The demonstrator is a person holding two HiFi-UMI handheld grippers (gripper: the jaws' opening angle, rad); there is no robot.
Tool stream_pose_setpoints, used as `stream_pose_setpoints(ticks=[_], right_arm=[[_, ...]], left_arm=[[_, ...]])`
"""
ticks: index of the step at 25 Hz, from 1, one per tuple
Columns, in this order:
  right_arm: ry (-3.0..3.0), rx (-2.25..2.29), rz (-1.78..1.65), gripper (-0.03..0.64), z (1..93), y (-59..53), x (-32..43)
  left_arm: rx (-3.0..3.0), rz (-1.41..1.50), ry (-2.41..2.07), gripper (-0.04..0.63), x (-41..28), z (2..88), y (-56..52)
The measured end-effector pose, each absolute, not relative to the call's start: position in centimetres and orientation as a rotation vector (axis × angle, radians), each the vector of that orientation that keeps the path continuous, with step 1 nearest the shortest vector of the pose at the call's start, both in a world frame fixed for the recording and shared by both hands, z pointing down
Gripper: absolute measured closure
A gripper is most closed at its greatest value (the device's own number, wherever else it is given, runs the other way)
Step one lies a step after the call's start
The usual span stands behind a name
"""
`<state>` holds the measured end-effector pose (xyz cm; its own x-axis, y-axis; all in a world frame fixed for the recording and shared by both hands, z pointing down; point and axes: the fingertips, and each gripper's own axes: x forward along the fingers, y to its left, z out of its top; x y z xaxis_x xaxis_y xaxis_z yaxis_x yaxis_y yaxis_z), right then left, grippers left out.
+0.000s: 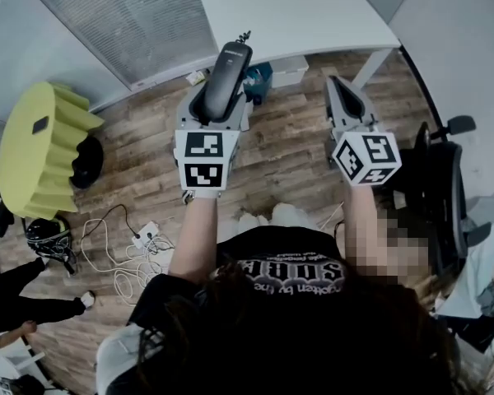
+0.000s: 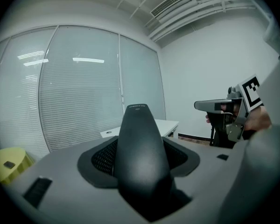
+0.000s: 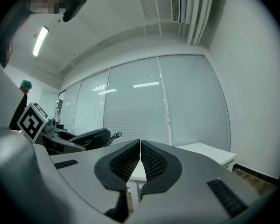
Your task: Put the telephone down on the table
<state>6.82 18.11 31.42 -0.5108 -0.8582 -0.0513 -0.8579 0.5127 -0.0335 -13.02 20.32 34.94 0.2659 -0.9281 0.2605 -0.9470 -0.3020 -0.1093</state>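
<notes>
The telephone is a black handset with a coiled cord at its far end. My left gripper is shut on it and holds it in the air above the wooden floor, short of the white table. In the left gripper view the handset fills the gap between the pads, and the table's corner shows behind it. My right gripper hovers to the right at about the same height. Its pads meet in the right gripper view, so the right gripper is shut with nothing in it.
A yellow ridged stool stands at the left. A black office chair is at the right. Cables and a power strip lie on the floor beside a dark helmet. A blue object sits under the table.
</notes>
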Motion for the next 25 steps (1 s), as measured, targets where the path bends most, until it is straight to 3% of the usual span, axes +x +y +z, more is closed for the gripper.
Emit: stream_pose_setpoints(ticks=[25], right_arm=[[2.715, -1.464, 0.011, 0.588, 31.0, 1.0, 10.3]], left_arm=[[2.416, 0.437, -1.852, 0.322, -8.8, 34.5, 3.9]])
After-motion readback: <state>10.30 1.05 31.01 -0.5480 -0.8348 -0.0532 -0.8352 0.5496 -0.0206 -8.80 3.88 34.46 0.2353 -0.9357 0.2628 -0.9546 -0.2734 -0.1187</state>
